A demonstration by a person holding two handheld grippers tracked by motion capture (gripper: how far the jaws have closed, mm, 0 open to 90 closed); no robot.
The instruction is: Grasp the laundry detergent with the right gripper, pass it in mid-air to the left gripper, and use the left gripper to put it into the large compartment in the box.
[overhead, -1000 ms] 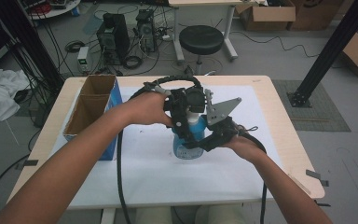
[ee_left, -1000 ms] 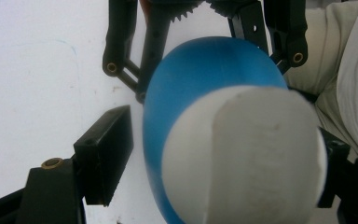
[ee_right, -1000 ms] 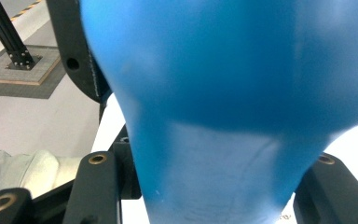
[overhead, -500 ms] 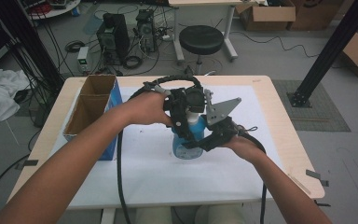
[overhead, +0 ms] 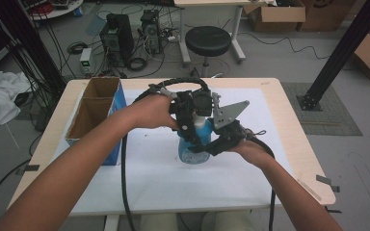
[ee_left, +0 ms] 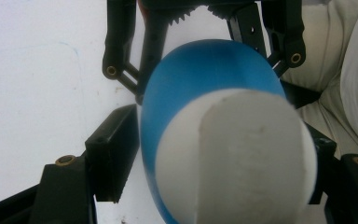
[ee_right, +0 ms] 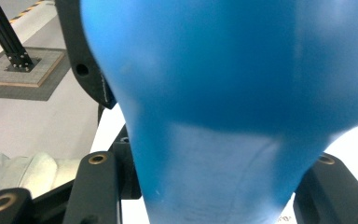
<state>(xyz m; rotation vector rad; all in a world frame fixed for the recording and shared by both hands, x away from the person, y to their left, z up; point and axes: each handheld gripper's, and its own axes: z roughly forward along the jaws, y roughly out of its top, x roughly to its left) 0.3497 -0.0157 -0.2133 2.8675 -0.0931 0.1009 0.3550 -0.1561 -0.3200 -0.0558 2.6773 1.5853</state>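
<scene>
Bottle: we have a blue bottle [overhead: 192, 144] with a white cap [ee_left: 242, 158] standing upright on the white sheet of the table [overhead: 289, 115], just right of the open cardboard box [overhead: 94, 108] and near the table's middle.
Right hand-held gripper [overhead: 217, 143]: from the bottle's right side it is clamped on the lower body; in the right gripper view the blue wall [ee_right: 223, 102] sits tight between the two black jaws.
Left hand-held gripper [overhead: 188, 118]: it comes down over the top of the bottle. Its jaws have just been closing, and the cap and neck stand between them. In the left gripper view the left pad [ee_left: 114, 156] sits just beside the blue shoulder; whether either pad presses yet, we cannot tell.
Step in hand: we judge it to be gripping the cap so it can be turned while the body is held.
How to do it well: we keep the right grip firm and low so the bottle cannot spin or tip, and we centre the left jaws on the cap rather than on the sloping blue shoulder, where they would slide off.
Before turning: we close until both pads bear evenly on the cap.
Risk: a skewed grip could tilt the bottle toward the box.
</scene>
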